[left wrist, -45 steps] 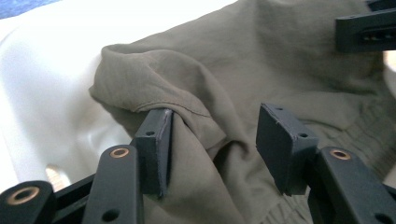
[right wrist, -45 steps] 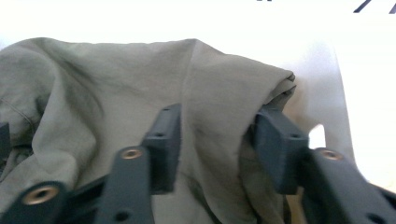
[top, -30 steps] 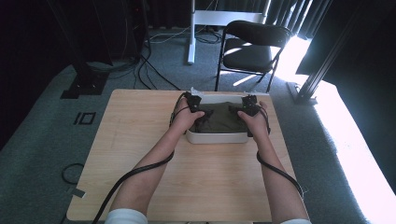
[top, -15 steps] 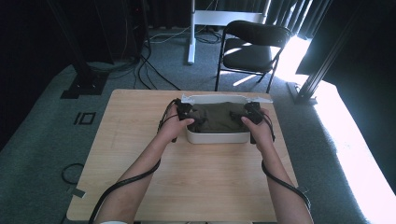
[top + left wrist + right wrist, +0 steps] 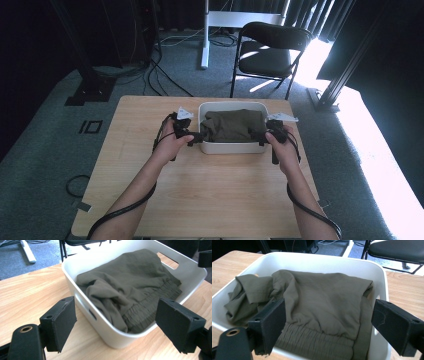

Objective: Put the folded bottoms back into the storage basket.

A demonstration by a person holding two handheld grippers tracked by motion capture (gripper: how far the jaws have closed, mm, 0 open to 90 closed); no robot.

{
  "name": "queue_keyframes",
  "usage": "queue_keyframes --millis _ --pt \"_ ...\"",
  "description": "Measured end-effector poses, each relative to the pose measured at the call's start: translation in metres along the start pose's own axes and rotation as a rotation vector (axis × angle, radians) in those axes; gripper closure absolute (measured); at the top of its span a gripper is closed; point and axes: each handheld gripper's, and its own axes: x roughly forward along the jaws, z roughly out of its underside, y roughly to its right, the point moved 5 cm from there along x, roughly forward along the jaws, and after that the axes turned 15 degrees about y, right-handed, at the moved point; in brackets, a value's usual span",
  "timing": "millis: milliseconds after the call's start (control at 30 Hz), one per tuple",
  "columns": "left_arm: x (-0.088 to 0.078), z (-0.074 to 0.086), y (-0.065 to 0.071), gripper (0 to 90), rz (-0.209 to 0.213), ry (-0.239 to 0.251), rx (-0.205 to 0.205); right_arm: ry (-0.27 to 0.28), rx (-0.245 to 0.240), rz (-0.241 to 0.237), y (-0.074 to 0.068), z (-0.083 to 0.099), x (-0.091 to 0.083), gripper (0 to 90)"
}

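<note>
A white plastic bin (image 5: 232, 147) stands at the far middle of the wooden table (image 5: 215, 195). A crumpled olive-green garment (image 5: 235, 125) with an elastic waistband lies inside it. My left gripper (image 5: 196, 139) hovers just outside the bin's left end, open, with nothing between its pads. My right gripper (image 5: 259, 136) is at the bin's right end, also open. In the left gripper view the open gripper (image 5: 116, 315) frames the bin's wall (image 5: 100, 327) and the garment (image 5: 130, 282). In the right gripper view the open gripper (image 5: 329, 322) stands over the garment (image 5: 322, 292) inside the bin (image 5: 319, 263).
A black folding chair (image 5: 265, 50) stands on the carpet beyond the table's far edge. Cables trail from both grippers along the forearms. Bare tabletop stretches in front of and to the left of the bin.
Both grippers have drawn back from above the garment toward the person and spread apart to the bin's two ends. The garment stays in the bin.
</note>
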Motion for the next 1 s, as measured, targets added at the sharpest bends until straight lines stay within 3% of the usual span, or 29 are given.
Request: queue_keyframes --millis 67,333,567,1000 --pt "-0.006 0.004 0.000 18.5 -0.001 -0.003 -0.015 0.009 -0.011 0.011 -0.001 0.002 -0.006 12.4" --pt "-0.021 0.019 0.000 18.5 -0.010 -0.001 -0.003 0.036 -0.054 0.018 -0.004 0.012 -0.032 12.3" --pt "-0.033 0.035 0.001 18.5 -0.024 0.006 -0.004 0.045 -0.055 0.022 -0.002 0.029 -0.054 12.3" --pt "-0.054 0.065 -0.003 18.5 -0.059 -0.003 0.001 0.020 -0.034 0.043 0.009 0.072 -0.075 12.2"
